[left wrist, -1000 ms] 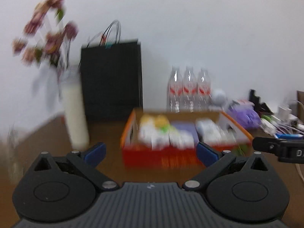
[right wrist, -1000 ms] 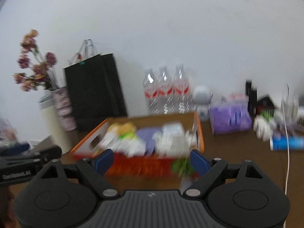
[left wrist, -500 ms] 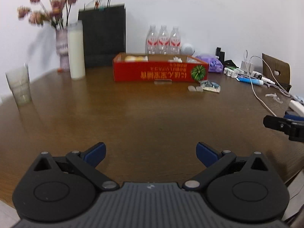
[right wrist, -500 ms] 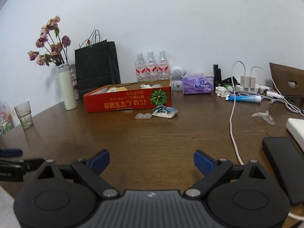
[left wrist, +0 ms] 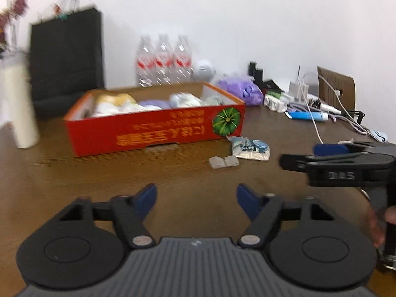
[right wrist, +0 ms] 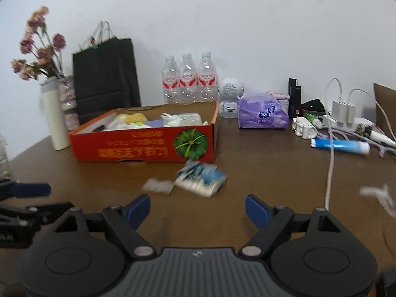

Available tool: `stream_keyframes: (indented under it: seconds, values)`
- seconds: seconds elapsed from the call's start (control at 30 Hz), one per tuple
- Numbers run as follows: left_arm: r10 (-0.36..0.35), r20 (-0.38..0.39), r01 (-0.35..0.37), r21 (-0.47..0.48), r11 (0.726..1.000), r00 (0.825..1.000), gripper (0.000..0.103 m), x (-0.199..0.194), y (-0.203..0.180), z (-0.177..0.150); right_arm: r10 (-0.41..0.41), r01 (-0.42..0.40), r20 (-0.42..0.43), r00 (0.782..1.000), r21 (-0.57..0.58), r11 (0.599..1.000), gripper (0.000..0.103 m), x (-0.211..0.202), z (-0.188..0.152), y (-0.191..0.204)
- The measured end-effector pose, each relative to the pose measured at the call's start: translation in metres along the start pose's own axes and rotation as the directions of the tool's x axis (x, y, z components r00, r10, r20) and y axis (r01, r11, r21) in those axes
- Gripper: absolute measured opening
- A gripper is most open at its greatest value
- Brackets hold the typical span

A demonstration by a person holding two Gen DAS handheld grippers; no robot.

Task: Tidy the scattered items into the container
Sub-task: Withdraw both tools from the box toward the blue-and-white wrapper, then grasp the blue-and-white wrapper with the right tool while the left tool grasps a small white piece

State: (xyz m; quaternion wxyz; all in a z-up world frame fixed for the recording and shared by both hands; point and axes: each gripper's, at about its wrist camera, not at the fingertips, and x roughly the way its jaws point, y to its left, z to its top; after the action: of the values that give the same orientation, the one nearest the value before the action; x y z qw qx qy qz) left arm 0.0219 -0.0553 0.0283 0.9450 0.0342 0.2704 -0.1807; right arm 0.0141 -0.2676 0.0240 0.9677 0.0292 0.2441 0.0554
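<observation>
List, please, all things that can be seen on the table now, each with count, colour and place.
box: one, red, centre, holding pale packets
blue-white packet: one, in front of box
small pale pieces: two, left of packet
bottles: three, clear, behind box
paper bag: one, black, back left
tissue pack: one, purple, right of box
blue tube: one, far right
left gripper: closing, nothing between the jaws
right gripper: closing, nothing between the jaws

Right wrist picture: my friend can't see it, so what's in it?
An open, empty gripper, jaws closing, points at a blue-and-white packet and a small clear wrapper on a brown table. Behind them sits a red box already holding items.
</observation>
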Motion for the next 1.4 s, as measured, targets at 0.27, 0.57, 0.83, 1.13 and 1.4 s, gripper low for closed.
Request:
stream_keyframes:
  seconds: [0.27,0.57,0.83,1.13,1.4]
  values:
    - [-0.022,-0.043,0.023,0.024,0.999,0.999,0.082,0.083,-0.013,0.028,0.077,-0.079,-0.108,0.991,-0.016,0.997,0.072,0.094,0.033,-0.022]
    - [-0.089,-0.075,0.086,-0.041,0.995,0.993,0.018,0.106,-0.011,0.029,0.107,-0.105,-0.143,0.984,0.024,0.994,0.035,0.104,0.03,-0.031]
    - [-0.038,-0.055,0.03,-0.149,0.988,0.998,0.005,0.094,0.016,0.036,0.071,-0.081,-0.155,0.985,-0.065,0.995,0.026,0.1,0.028,-0.017]
    - [0.077,0.01,-0.071,-0.273,0.959,0.997,0.005,0.023,0.034,0.013,0.026,-0.037,-0.142,0.99,-0.073,0.997,0.011,0.082,0.019,-0.004]
    - [0.101,0.069,-0.077,-0.285,0.955,0.992,0.005,-0.047,0.044,-0.011,0.057,-0.06,-0.1,0.993,-0.034,0.998,0.009,0.027,0.007,0.021]
